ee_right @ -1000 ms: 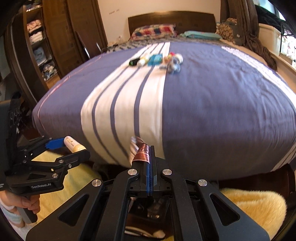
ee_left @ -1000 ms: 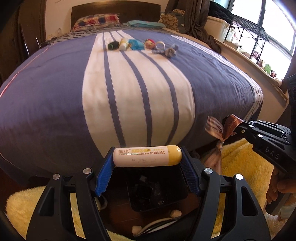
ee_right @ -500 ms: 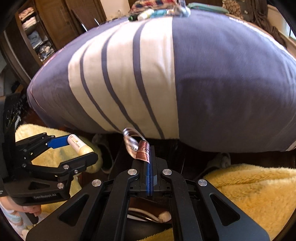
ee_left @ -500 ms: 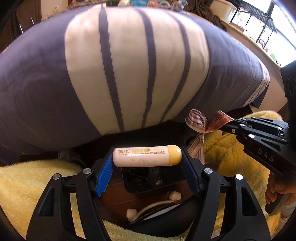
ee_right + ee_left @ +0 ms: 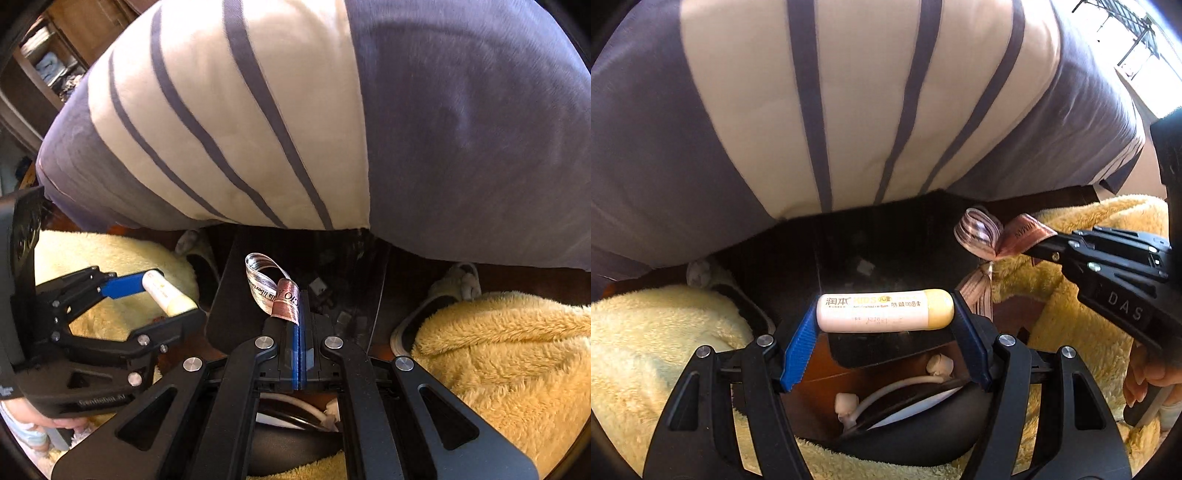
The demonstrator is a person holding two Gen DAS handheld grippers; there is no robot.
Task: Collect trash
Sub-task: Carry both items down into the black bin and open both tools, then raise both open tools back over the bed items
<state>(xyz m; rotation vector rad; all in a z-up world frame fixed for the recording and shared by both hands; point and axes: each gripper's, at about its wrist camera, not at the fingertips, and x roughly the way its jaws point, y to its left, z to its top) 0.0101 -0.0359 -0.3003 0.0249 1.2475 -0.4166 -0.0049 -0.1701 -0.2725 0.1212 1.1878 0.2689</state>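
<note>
Blue pads of the left gripper point(image 5: 884, 312) squeeze the lip balm point(image 5: 884, 311) by its ends. The right gripper point(image 5: 300, 314) is pinched tight on the ribbon point(image 5: 271, 286). Both hang over the dark bin point(image 5: 236, 295) by the bed point(image 5: 258, 110). The smooth tube could slip out and miss.

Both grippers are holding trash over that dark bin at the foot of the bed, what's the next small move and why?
Probably open the left gripper to drop the lip balm tube: it hangs above the dark bin, whose opening already shows scraps inside. The right gripper, shut on the ribbon, could follow.
</note>
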